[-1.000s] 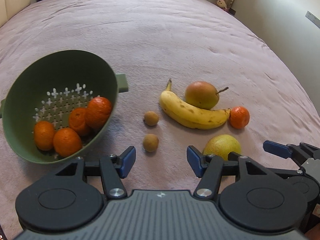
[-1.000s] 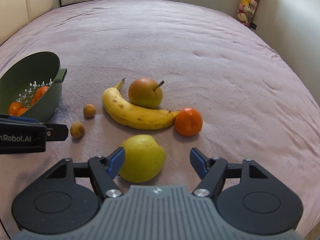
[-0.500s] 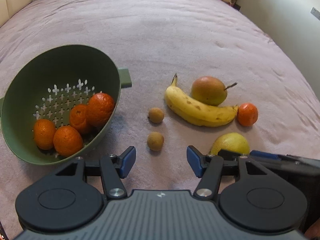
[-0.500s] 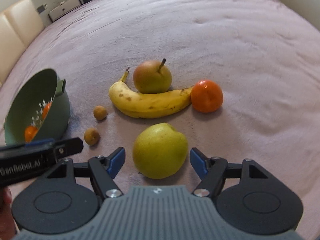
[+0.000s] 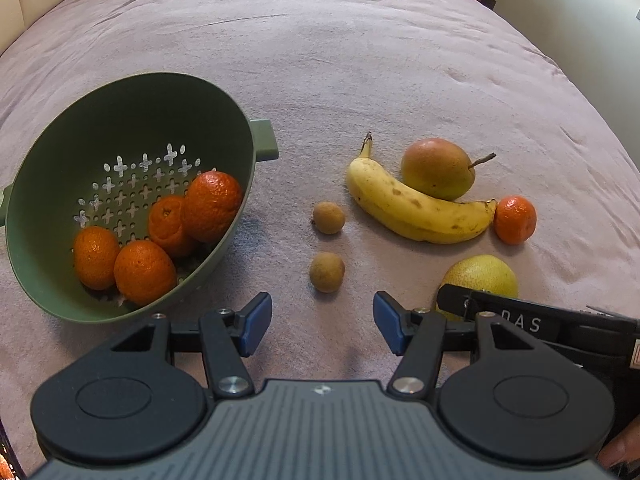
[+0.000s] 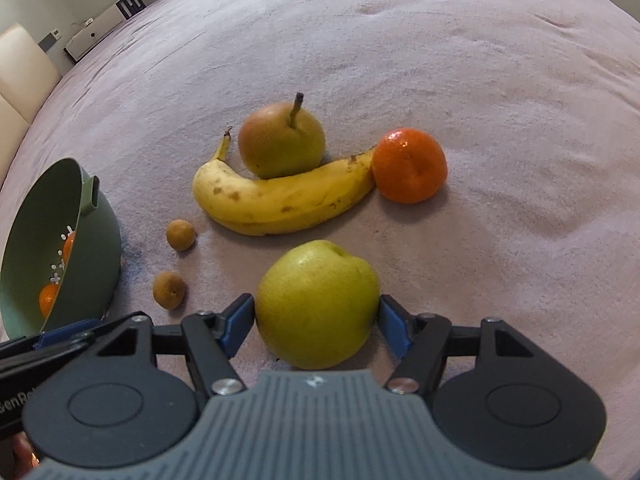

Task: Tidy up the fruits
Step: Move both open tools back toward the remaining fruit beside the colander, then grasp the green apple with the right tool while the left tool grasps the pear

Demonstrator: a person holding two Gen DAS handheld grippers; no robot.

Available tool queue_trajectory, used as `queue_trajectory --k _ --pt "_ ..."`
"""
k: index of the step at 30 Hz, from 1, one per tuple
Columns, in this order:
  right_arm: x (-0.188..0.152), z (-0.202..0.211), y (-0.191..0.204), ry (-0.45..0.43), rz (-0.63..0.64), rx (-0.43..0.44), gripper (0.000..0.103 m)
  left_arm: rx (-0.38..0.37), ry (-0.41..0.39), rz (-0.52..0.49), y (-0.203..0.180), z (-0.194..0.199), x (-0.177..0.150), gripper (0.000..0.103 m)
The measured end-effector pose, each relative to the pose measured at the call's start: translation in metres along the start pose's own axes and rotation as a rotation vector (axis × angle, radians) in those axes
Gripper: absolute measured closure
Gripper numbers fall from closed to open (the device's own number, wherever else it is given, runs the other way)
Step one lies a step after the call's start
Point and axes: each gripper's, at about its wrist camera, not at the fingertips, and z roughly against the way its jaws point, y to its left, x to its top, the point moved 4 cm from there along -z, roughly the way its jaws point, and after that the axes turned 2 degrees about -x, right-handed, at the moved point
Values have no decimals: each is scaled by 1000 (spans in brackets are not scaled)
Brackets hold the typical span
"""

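Fruits lie scattered on a pinkish-mauve plush cloth (image 6: 500,80), some already in a bowl. Nearest the right gripper (image 6: 316,322) sits a round yellow-green apple-like fruit (image 6: 318,306), resting on the cloth between the blue finger pads (image 6: 240,320); the pads stand at its two sides, touching or just short of the skin, and the view does not settle whether they are pressing it. The left gripper (image 5: 322,326) hangs spread wide with nothing between its blue fingertips, over bare cloth. Just ahead of it lies a small round brown longan-like fruit (image 5: 327,272), and a second small brown fruit (image 5: 329,217) lies a little farther on. To the left of these a dark green plastic colander (image 5: 60,132) with cross-shaped holes stands tilted on the cloth, holding four orange mandarins (image 5: 212,206) bunched against its near, lower wall. Beyond the yellow-green fruit, a spotted yellow banana (image 6: 280,196) curves across the cloth. A loose orange mandarin (image 6: 410,166) touches its blunt end on the right. A red-blushed green pear with a brown stem (image 6: 282,146) nestles in the banana's inner curve, on the far side.
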Motion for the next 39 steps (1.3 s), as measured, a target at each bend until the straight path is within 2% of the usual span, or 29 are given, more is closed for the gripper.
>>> queue_trajectory --k 13,16,21,25,28,33,39 --pt "0 1 10 4 94 -24 39 -50 -18 9 -2 4 3 34" --pt "1 3 8 13 83 -13 39 -62 -23 0 -5 4 3 35" --pt "2 7 6 29 77 -10 39 -77 -23 -8 -9 2 5 40" --pt "6 13 2 20 72 -10 39 -122 -25 -15 -15 1 10 46" --pt "13 22 -2 -17 89 -28 39 -127 -58 -55 -22 2 15 46" --pt "32 38 -14 -88 80 -56 39 -124 -165 -198 -44 8 27 43" --pt "48 48 -27 -148 81 -79 39 -128 -172 -298 -65 -5 39 41"
